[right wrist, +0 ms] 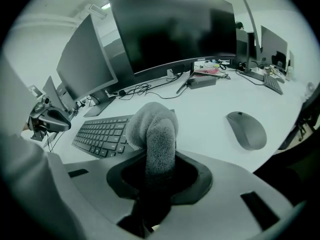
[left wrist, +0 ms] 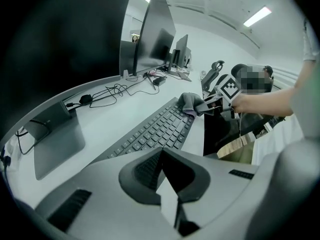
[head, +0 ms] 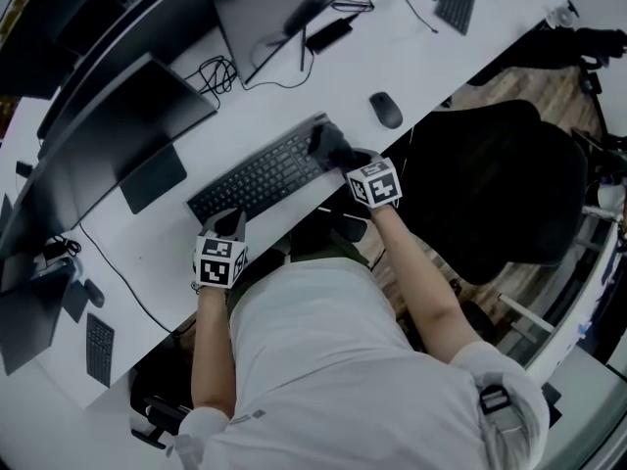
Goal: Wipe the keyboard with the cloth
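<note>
Right hand-held gripper [right wrist: 159, 176] clamps cloth [right wrist: 152, 129], hiding keyboard [right wrist: 100, 134] right end.

Dressed in a pale short-sleeved T-shirt [head: 333, 365], plain across the back; sleeves cut off at the upper arm. Left gripper [head: 229, 225] and right gripper [head: 331, 148] built alike; smooth grey moulded shell, rounded at the edges; dark hollow round the jaws; narrow dark slots to either side; ribbed dark pad inside the left jaws; dark fingers out front. Left marker cube [head: 220, 260] and right marker cube [head: 375, 182] both white, printed with black square patterns on each face.
</note>
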Action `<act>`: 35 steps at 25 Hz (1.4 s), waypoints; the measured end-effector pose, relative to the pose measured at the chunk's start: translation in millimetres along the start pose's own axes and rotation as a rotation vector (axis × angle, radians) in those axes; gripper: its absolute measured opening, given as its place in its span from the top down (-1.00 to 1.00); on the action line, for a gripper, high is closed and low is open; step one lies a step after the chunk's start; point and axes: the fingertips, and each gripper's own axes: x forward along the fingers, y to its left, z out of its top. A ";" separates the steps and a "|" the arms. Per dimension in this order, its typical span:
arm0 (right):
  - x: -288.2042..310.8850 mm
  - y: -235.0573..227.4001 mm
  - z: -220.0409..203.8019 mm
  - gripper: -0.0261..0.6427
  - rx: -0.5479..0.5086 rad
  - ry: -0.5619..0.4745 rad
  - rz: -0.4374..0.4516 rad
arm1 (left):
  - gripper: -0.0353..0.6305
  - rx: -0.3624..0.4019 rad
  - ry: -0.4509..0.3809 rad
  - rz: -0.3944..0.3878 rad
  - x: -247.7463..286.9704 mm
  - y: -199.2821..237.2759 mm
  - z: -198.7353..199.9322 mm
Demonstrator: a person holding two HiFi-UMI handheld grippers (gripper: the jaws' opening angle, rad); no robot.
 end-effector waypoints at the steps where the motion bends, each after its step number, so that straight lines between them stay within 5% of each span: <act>1: -2.1 -5.0 -1.7 0.60 0.006 0.001 -0.010 | 0.90 0.004 0.000 -0.004 2.0 -2.1 1.2; 11: -25.3 -35.4 -24.4 0.60 0.033 0.017 -0.090 | 0.90 0.046 0.001 -0.030 13.3 -15.6 12.6; 35: -11.7 53.4 -39.4 0.60 -0.143 0.096 -0.175 | 0.90 0.037 -0.013 -0.036 -35.2 14.6 -36.6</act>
